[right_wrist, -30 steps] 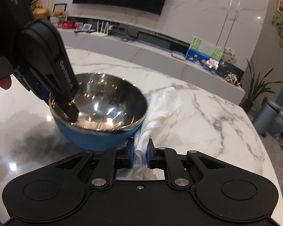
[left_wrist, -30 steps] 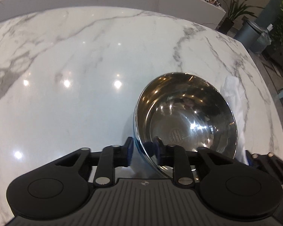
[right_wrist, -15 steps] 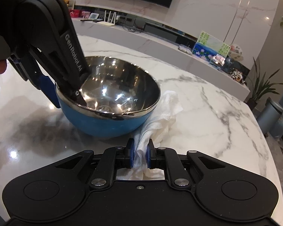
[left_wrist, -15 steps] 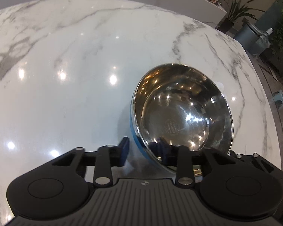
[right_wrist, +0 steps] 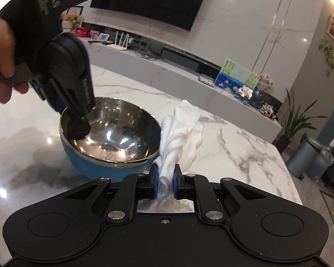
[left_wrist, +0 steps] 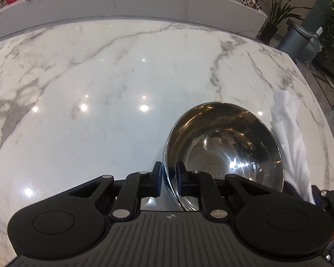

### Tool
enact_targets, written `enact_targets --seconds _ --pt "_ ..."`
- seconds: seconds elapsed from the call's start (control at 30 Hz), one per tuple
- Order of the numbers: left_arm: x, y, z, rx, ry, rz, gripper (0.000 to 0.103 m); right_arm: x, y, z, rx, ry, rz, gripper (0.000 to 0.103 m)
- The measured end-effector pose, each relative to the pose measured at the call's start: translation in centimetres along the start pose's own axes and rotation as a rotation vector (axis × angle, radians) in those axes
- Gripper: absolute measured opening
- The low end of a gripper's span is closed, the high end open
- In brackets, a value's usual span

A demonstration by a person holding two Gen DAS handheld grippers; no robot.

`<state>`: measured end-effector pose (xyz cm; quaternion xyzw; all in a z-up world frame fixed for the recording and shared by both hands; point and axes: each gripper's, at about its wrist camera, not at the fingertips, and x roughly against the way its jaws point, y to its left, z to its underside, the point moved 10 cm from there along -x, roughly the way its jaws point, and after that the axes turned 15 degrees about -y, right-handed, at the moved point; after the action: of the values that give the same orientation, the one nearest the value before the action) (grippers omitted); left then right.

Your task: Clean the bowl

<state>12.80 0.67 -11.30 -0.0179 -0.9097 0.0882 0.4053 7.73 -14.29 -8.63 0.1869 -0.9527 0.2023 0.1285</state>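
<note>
A: Where was the steel bowl point(right_wrist: 110, 138) kept?

B: Near the marble counter's point(left_wrist: 100, 89) right edge, rim pinched by the left gripper point(left_wrist: 168, 181). The white cloth point(right_wrist: 180, 133) was clamped in the right gripper point(right_wrist: 164, 183), just beside.

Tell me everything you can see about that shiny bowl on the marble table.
The bowl is round, with a mirror-bright steel inside and a blue outer shell, and looks empty. A stamped mark sits at its bottom. It stands upright on the marble table. The left hand-held gripper pinches its rim, one finger inside, one outside. A white cloth lies against its side.
</note>
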Motion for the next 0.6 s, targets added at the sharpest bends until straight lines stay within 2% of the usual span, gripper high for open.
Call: enact_targets --seconds 0.2,0.23,0.3,0.37,0.6 --pt "0.1 0.0 0.2 0.014 -0.001 0.004 0.013 -0.5 1.2 1.4 0.001 0.05 -0.038 0.01" --pt "0.1 0.0 0.4 0.022 0.004 0.005 0.016 -0.6 1.2 1.7 0.001 0.06 -0.042 0.01" --pt "0.2 0.0 0.8 0.039 0.014 0.01 0.031 -0.9 1.3 2.2 -0.002 0.083 -0.045 0.01" --pt "0.3 0.0 1.2 0.063 0.023 0.014 0.041 -1.1 1.3 2.7 -0.006 0.098 -0.044 0.01" --pt "0.3 -0.4 2.4 0.116 0.054 0.04 0.047 -1.3 0.9 3.7 -0.048 0.101 -0.031 0.012"
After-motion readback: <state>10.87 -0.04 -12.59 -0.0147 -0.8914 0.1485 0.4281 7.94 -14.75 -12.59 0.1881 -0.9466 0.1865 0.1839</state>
